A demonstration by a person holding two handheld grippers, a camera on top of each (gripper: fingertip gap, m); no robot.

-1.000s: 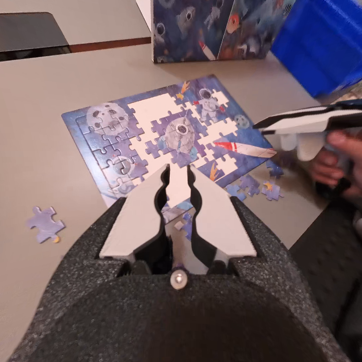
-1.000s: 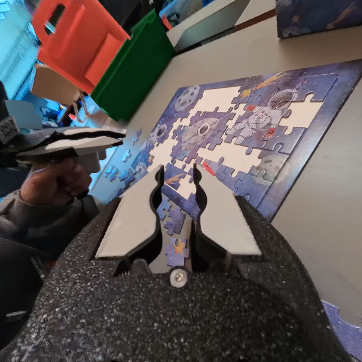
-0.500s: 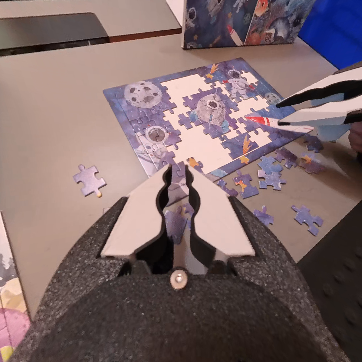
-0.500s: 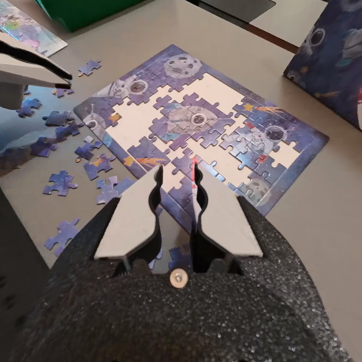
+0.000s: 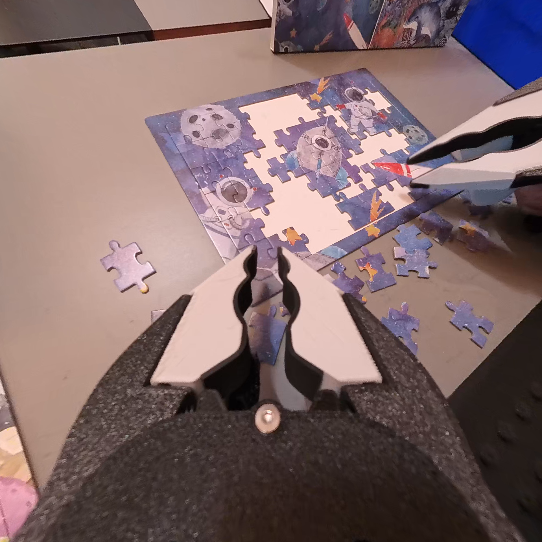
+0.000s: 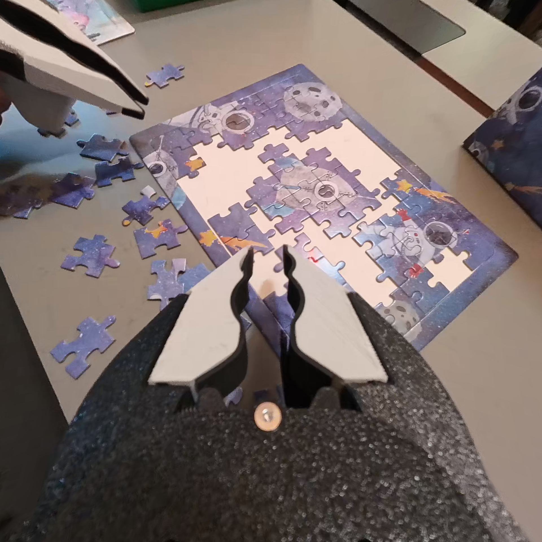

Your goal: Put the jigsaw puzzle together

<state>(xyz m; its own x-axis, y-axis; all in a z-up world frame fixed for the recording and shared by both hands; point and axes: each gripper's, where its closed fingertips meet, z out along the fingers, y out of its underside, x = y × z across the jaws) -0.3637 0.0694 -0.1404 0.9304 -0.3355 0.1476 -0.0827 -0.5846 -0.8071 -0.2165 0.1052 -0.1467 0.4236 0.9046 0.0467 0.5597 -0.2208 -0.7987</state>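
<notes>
A blue space-themed jigsaw board (image 5: 164, 132) lies on the grey table, partly filled, with white bare gaps in the middle; it also shows in the right wrist view (image 6: 440, 319). Several loose pieces (image 5: 410, 255) lie by its near edge, and one piece (image 5: 127, 265) lies alone to the left. My left gripper (image 5: 267, 250) hovers over the board's near corner, slightly open and empty. My right gripper (image 6: 267, 249) hovers over the board's opposite near edge, slightly open and empty. Each gripper shows in the other's view, the right gripper (image 5: 410, 173) and the left gripper (image 6: 137, 108).
The puzzle box (image 5: 352, 23) stands upright behind the board, with a blue bin (image 5: 498, 38) beside it. Another, pastel puzzle (image 5: 11, 454) lies at the far left. More loose pieces (image 6: 85, 349) are scattered by the table's front edge. A black mat (image 5: 498, 410) lies beyond that edge.
Both grippers have drawn back and risen, so more of the board and loose pieces show. The right gripper has swung from low beside the board to above its edge. Both jaws keep the same gap.
</notes>
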